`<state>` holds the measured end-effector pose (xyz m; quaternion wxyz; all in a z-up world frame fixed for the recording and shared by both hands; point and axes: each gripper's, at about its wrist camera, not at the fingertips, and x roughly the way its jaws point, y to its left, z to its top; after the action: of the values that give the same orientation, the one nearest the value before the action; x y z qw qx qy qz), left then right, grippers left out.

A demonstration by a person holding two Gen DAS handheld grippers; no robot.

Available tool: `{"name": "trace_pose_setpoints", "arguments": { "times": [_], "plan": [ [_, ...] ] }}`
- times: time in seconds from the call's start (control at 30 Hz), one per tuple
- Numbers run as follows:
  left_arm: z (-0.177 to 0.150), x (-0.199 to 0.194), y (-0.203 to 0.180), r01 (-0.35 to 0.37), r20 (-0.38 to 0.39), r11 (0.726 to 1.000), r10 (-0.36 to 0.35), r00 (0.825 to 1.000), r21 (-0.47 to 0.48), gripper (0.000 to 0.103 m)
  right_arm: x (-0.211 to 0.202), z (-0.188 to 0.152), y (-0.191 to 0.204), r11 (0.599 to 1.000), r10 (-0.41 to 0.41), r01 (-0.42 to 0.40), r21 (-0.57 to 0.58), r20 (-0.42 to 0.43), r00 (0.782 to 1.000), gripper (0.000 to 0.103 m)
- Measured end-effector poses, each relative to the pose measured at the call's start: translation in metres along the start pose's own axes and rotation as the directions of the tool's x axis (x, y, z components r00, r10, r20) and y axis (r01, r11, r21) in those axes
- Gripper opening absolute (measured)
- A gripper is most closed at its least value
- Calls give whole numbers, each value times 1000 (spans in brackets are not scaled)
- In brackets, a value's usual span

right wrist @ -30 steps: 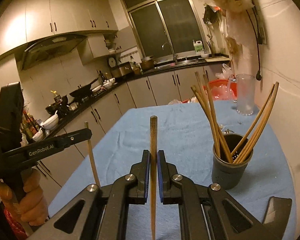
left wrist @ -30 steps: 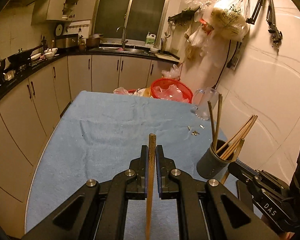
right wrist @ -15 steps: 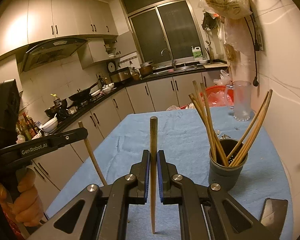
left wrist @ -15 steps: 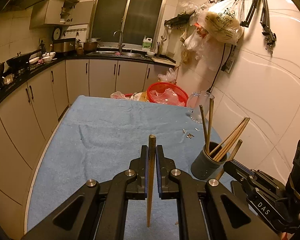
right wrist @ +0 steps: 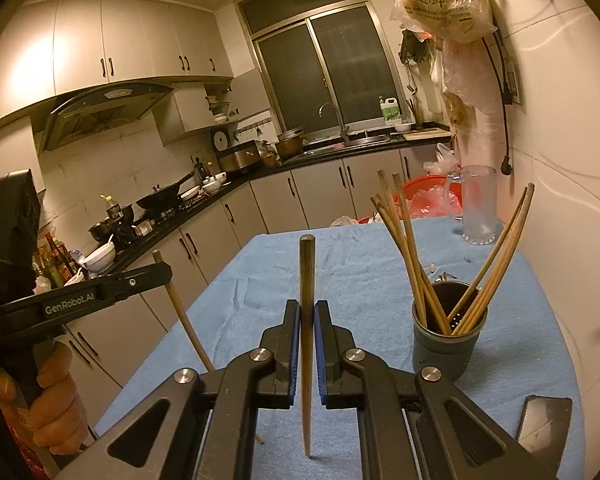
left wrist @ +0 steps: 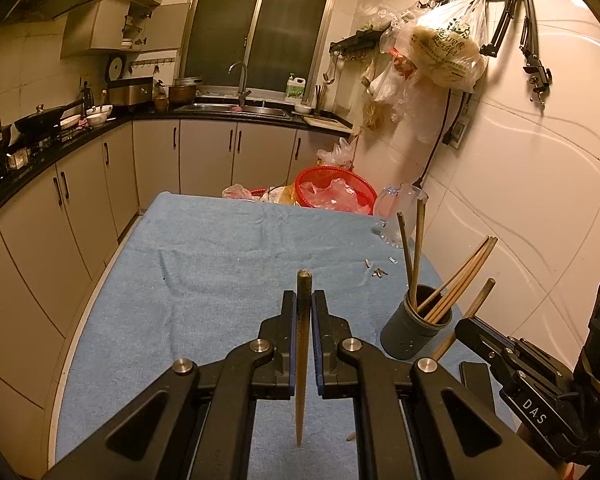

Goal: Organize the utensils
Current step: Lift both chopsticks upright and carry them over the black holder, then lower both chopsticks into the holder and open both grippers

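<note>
The left gripper [left wrist: 303,308] has its jaws closed on a chopstick [left wrist: 302,356], held upright with the blunt end above the blue pads and the tapered tip hanging just above the blue cloth [left wrist: 220,264]. The right gripper [right wrist: 307,316] is likewise clamped on a second chopstick [right wrist: 306,340], near vertical, its tip close to the cloth. Each stick is pinched at roughly mid-length, so a long free part extends below the jaws.

Beyond the jaws, to the right of both grippers, stands the grey holder [right wrist: 446,344], already containing several chopsticks [right wrist: 404,256] that splay outward against its rim. In the left wrist view the holder [left wrist: 416,332] lies just beside the right gripper's body [left wrist: 512,364]. A clear jug [right wrist: 478,208] and a red basket [left wrist: 332,194] stand at the far end of the table; a dark phone [right wrist: 544,420] lies near the holder.

Probable hazards: the splayed sticks partly obstruct the holder's mouth, so a descending tip could strike them or the rim and tip the light holder. A thin, smooth stick held by a narrow pinch may pivot or slip if its tip catches. The two grippers work close together and could collide over the holder.
</note>
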<state>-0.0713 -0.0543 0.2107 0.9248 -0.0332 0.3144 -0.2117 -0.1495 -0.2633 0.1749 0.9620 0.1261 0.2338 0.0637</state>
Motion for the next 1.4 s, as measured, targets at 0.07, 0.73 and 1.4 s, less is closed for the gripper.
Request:
{"name": "trace_pose_setpoints", "arguments": {
  "times": [0.07,0.73,1.4],
  "plan": [
    [0,-2,0,1,3,1000,-1,1000,2,7,-2,1,-1,1000,-1,1,4,5,1000,7],
    [14,-11,-22,38,8,998,-38,999,53,7,-36,17,-30,997,-39,33,75,83,996,7],
    [77,-26,-103,155,75,976,-168,983,156,7,-87,81,-82,987,-114,81,142,243,963,7]
  ]
}}
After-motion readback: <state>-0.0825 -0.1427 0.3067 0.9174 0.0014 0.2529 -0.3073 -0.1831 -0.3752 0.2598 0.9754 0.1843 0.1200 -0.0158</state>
